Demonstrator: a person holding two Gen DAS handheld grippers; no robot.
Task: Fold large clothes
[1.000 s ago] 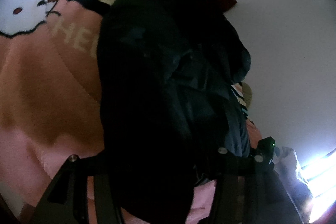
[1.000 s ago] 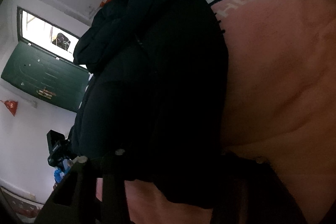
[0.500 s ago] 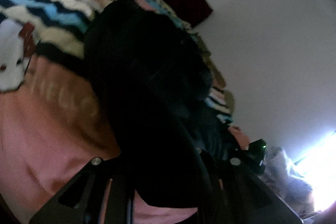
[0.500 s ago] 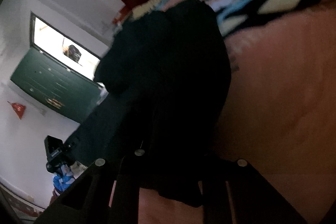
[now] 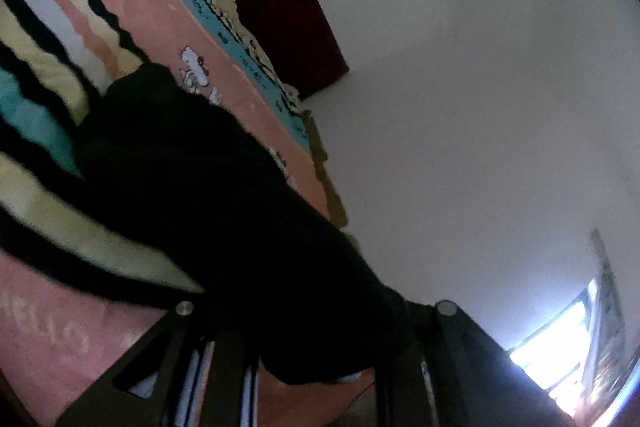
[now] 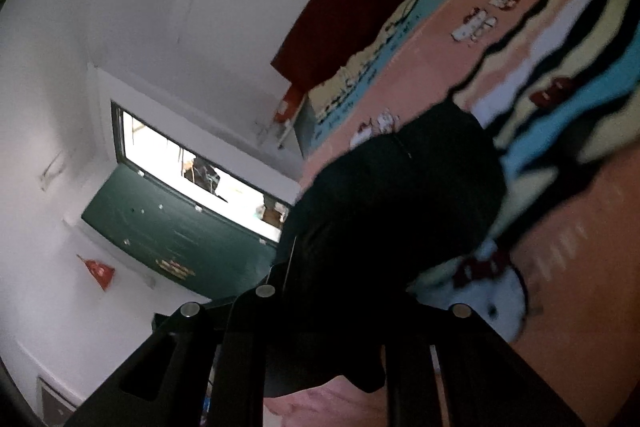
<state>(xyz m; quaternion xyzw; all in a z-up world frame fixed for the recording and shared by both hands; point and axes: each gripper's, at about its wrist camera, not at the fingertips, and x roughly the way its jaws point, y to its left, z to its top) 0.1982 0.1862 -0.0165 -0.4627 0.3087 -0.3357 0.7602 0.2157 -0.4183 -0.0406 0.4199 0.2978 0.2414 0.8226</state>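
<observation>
1. Holding one edge of the dark garment (image 5: pixel 224 211) w/ left tongs (image 5: pixel 316 359) and right tongs (image 6: pixel 320 351), both clamped on it; the rest is lying on the bed blanket (image 5: pixel 168 11).
2. Gripping only thin fabric, so the edge is maybe slipping out.
3. Hanging unevenly is risking a crooked fold.

Black garment (image 5: pixel 224 211) on a pink, cream, blue, black-striped blanket (image 5: pixel 152 11)
</observation>
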